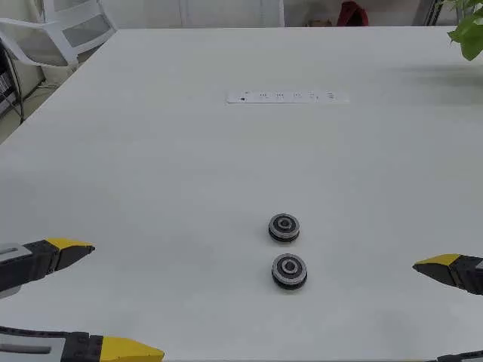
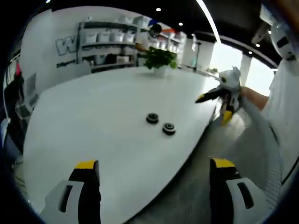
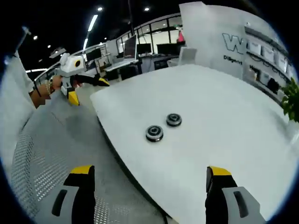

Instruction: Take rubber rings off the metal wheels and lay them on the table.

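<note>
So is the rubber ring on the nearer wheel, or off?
On, it seems: the nearer wheel lies flat on the table with a dark band around its metal hub.

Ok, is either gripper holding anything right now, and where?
Nothing. Left gripper and right gripper are open and empty; far wheel and near wheel lie on the table.

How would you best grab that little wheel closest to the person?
Probably by its dark outer rim, coming straight down from above: the nearer wheel lies flat on the table, hub up, apart from the other wheel, so jaws can straddle it.
</note>
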Action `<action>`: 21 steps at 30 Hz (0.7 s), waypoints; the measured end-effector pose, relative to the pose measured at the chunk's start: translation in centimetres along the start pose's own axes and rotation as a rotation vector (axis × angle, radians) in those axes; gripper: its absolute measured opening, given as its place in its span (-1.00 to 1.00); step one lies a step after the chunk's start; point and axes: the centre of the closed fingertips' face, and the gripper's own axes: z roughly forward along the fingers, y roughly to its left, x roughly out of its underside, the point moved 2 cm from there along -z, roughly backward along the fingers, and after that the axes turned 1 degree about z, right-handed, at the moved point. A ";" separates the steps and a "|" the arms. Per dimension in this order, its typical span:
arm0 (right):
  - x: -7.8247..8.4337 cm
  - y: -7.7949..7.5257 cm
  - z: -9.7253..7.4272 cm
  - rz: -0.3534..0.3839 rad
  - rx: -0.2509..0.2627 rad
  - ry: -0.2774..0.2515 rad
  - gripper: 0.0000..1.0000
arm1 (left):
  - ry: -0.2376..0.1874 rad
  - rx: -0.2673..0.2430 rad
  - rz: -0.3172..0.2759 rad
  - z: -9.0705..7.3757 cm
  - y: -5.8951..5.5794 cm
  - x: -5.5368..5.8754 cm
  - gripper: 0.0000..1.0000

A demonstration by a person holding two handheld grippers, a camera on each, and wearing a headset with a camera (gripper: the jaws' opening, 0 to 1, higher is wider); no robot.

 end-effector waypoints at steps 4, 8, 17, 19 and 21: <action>0.2 0.1 0.1 -0.008 0.005 0.014 0.98 | -0.005 -0.007 -0.001 -0.2 0.1 -0.1 0.97; 0.2 0.2 0.2 -0.010 0.008 0.010 0.98 | -0.002 -0.011 -0.004 -0.4 0.1 0.0 0.98; 0.1 0.3 -0.4 -0.005 0.018 -0.004 0.98 | -0.003 -0.012 -0.008 -0.5 -0.1 0.0 0.93; 0.1 0.3 -0.5 -0.002 0.020 -0.010 0.98 | 0.002 -0.019 -0.010 -0.6 0.0 0.2 0.93; 0.2 0.3 -0.5 -0.003 0.025 -0.006 0.98 | 0.001 -0.017 -0.014 -0.6 -0.1 0.2 0.93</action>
